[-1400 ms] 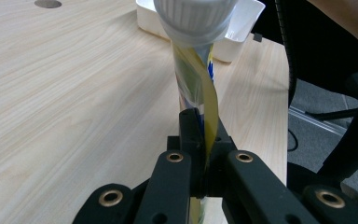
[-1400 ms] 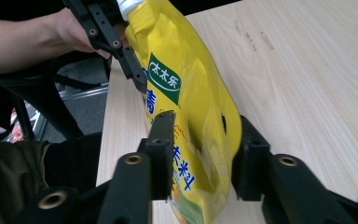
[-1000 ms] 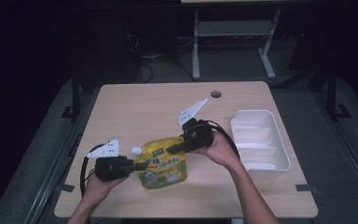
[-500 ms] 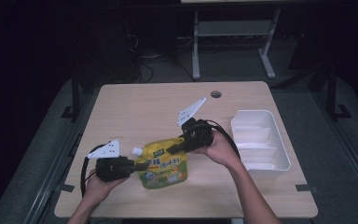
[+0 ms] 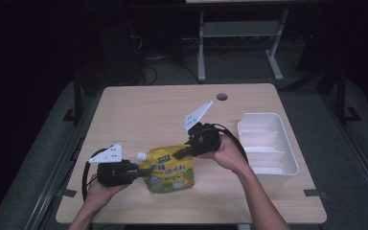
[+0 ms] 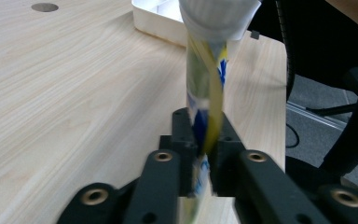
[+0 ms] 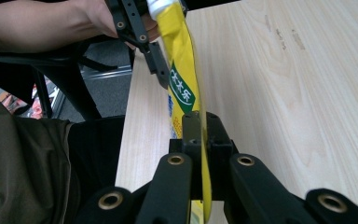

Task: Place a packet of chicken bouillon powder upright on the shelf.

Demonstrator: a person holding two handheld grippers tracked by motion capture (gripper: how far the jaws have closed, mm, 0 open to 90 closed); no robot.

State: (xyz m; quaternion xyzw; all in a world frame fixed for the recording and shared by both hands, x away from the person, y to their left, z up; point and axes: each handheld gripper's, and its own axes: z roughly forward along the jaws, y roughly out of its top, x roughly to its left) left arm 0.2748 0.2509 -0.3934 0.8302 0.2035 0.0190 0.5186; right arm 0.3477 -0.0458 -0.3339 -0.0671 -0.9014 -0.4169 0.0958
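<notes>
Yellow pouch [image 5: 168, 171], white cap [image 5: 141, 156]

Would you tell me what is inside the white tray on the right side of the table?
The white tray looks empty in the high view: just its ribbed floor. Its near wall hides a strip of floor closest to the person. The yellow pouch sits outside it, on the table.

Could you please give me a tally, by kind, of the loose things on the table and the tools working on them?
Yellow spouted pouch: 1
White plastic tray: 1
Handheld tools: 2, the left tool and the right tool, each with its jaws on an edge of the pouch
Total: 4
</notes>
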